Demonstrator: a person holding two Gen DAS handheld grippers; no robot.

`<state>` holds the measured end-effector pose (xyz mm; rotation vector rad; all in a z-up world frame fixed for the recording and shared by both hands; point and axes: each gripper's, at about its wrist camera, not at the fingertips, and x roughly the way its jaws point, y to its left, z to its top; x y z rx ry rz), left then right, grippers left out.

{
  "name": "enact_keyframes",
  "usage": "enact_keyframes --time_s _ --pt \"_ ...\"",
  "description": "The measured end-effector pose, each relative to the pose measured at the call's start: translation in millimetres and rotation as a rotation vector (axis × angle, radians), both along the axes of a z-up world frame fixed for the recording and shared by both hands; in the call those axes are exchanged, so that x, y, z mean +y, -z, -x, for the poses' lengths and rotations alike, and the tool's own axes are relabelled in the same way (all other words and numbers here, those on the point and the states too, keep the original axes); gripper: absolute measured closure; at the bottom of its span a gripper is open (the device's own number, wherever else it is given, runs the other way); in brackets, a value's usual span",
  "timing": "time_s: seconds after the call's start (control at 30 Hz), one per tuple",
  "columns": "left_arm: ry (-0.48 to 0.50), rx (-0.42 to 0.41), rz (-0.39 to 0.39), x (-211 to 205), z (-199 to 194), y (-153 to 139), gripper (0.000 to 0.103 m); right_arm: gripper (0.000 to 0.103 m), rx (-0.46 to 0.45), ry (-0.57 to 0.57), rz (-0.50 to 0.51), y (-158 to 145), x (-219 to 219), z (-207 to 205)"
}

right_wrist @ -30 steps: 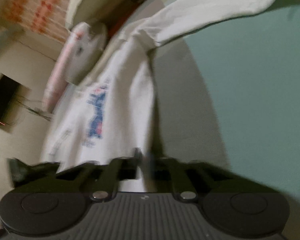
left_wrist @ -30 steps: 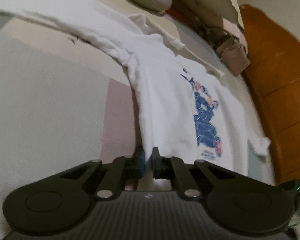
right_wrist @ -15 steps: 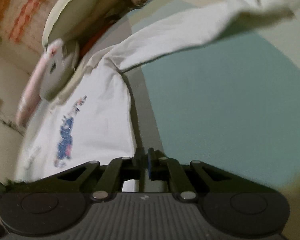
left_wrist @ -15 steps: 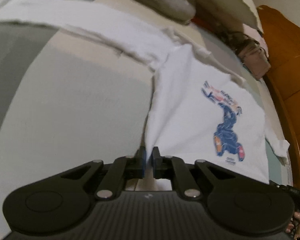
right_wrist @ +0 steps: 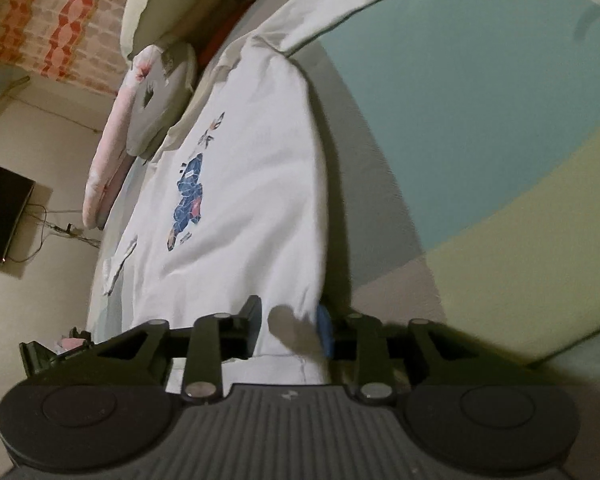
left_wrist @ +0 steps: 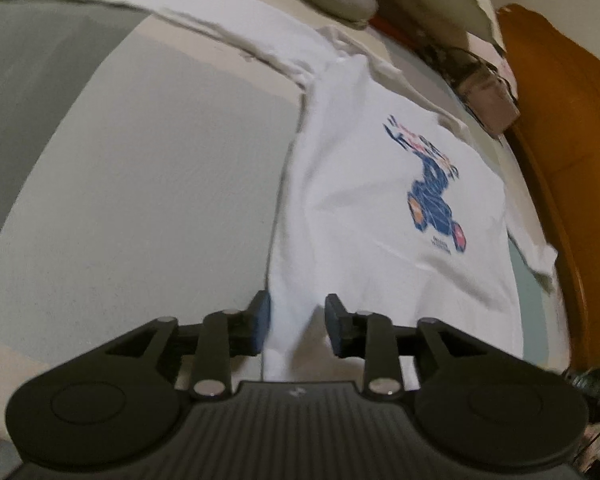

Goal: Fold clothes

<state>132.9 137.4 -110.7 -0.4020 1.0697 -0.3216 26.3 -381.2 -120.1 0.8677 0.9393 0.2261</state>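
Note:
A white long-sleeved shirt (left_wrist: 364,208) with a blue and red print lies flat, front up, on a bed. My left gripper (left_wrist: 298,314) is at the shirt's lower left hem corner; its jaws are opening, and the hem lies loose between the parted pads. One sleeve stretches away to the upper left. In the right wrist view the same shirt (right_wrist: 252,184) runs up the frame. My right gripper (right_wrist: 288,324) is at the lower right hem corner, jaws opening, with the cloth lying slack between the pads.
The bedsheet (left_wrist: 140,200) has pale grey, teal and yellow blocks. Pillows (right_wrist: 148,92) and a bag (left_wrist: 484,92) sit at the head of the bed. A wooden headboard (left_wrist: 572,160) lines the right side. A dark screen (right_wrist: 4,212) hangs on the wall.
Both grippers were shut on the shirt's hem corners and pulled the shirt flat along the bed; now both have parted their jaws and the hem rests on the sheet.

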Motion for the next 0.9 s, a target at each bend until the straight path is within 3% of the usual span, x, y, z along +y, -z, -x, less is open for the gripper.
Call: enact_keyframes --time_s 0.03,0.07,0.1,0.37,0.43,0.5,0.57,0.7,0.8,0.9 --pt "0.008 -0.011 -0.036 -5 2 -2 0.079 0.078 0.001 -0.005 0.037 -2 4 -1" --pt "0.015 -0.020 -0.080 -10 3 -3 0.089 0.094 0.002 -0.011 0.076 -4 7 -2" --pt "0.022 -0.029 -0.124 -14 4 -5 0.101 0.097 0.003 -0.013 0.098 -7 8 -2" --pt "0.026 -0.049 -0.231 -8 19 -27 0.101 0.097 -0.004 -0.044 0.244 -34 -2 9" --pt "0.050 -0.036 -0.314 -10 20 -30 0.101 0.097 0.016 -0.061 0.290 -36 -4 11" --pt "0.050 -0.044 -0.358 -8 24 -35 0.100 0.090 0.039 -0.086 0.347 -39 -2 12" --pt "0.060 -0.086 -0.349 -8 28 -48 0.100 0.086 -0.005 -0.079 0.417 -54 3 17" --pt "0.152 -0.220 -0.376 -43 27 -68 0.095 0.080 -0.143 -0.144 0.492 -78 33 12" --pt "0.289 -0.295 -0.462 -96 30 -65 0.087 0.079 -0.214 -0.247 0.557 -79 71 -6" --pt "0.413 -0.352 -0.575 -138 45 -45 0.086 0.078 -0.252 -0.333 0.647 -61 109 -18"
